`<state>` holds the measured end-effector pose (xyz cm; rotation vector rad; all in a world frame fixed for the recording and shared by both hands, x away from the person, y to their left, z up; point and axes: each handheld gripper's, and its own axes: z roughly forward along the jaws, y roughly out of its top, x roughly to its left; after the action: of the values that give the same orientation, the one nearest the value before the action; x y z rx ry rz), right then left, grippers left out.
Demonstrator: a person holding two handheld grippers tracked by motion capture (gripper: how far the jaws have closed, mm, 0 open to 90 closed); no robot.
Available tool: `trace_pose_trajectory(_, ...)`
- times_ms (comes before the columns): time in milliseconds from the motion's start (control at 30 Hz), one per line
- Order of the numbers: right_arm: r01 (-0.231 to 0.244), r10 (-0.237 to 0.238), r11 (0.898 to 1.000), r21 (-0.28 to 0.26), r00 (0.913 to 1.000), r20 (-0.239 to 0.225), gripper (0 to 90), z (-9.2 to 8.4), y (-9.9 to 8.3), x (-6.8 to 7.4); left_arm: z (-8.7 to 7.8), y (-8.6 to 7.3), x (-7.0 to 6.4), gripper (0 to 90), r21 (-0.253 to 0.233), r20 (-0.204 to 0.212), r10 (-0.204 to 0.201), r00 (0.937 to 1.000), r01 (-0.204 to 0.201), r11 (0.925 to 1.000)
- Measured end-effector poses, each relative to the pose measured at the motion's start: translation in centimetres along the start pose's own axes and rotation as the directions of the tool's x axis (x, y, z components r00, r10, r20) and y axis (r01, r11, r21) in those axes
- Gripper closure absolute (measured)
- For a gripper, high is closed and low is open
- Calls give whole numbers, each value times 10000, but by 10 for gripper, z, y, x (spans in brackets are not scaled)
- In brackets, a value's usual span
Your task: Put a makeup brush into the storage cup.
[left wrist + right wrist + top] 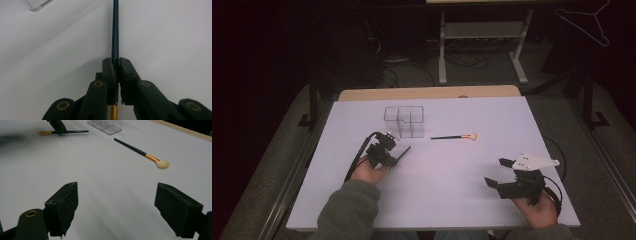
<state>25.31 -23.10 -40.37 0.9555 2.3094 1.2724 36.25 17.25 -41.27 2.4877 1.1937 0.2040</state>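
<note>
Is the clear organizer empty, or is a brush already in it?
Empty as far as visible: the clear organizer shows bare compartments. One brush lies on the table; the left gripper clamps another.

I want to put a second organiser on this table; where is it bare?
Bare: the middle between the left gripper and right gripper, and the far right corner beyond the loose brush. Crowded: around the clear organiser, near the held brush.

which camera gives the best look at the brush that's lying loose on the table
The right gripper view: the loose brush lies whole there, dark handle, gold ferrule, pale head. The high view shows it small, beside the clear box.
</note>
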Motion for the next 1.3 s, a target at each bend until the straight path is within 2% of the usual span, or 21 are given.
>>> trace_pose_trajectory(167, 9, -10, 10000, -41, 10000, -32, 180, -1, 1, 0, -5, 0, 0, 837, -99, 95, 55, 9999, -54, 9999)
trace_pose_trajectory(200, -96, 95, 9999, -51, 9999, -49, 180, -1, 2, 1, -9, 0, 2, 837, 19, 144, 315, 9994, -316, 9995)
trace_pose_trajectory(233, -96, 95, 9999, -51, 9999, -49, 180, -1, 2, 1, -9, 0, 2, 837, 19, 144, 315, 9994, -316, 9995)
trace_pose_trajectory(267, 7, -7, 10000, -85, 10000, -62, 180, -1, 3, 1, -10, 0, 1, 837, -73, 178, 239, 9996, -238, 9997)
trace_pose_trajectory(667, 50, -50, 10000, -13, 10000, -56, 180, -3, 13, 2, -26, -2, 7, 837, -264, 410, 608, 9973, -597, 9979)
trace_pose_trajectory(800, 213, -213, 9998, 1, 9997, -129, 180, -2, 19, 2, -34, -5, 8, 837, -438, 561, 755, 9956, -731, 9964)
trace_pose_trajectory(900, 339, -338, 9994, 18, 9993, -187, 179, -1, 26, 4, -40, -7, 8, 837, -428, 662, 988, 9929, -961, 9944)
trace_pose_trajectory(1133, 682, -681, 9977, 12, 9969, -392, 179, 1, 45, 8, -54, -10, 1, 836, -777, 909, 1398, 9860, -1329, 9881)
trace_pose_trajectory(1200, 814, -810, 9967, 56, 9953, -531, 176, 4, 52, 10, -59, -11, -2, 837, -856, 1032, 1707, 9799, -1622, 9830)
trace_pose_trajectory(1300, 915, -907, 9958, 100, 9937, -663, 163, 7, 58, 12, -63, -12, -4, 836, -956, 1123, 1824, 9768, -1720, 9804)
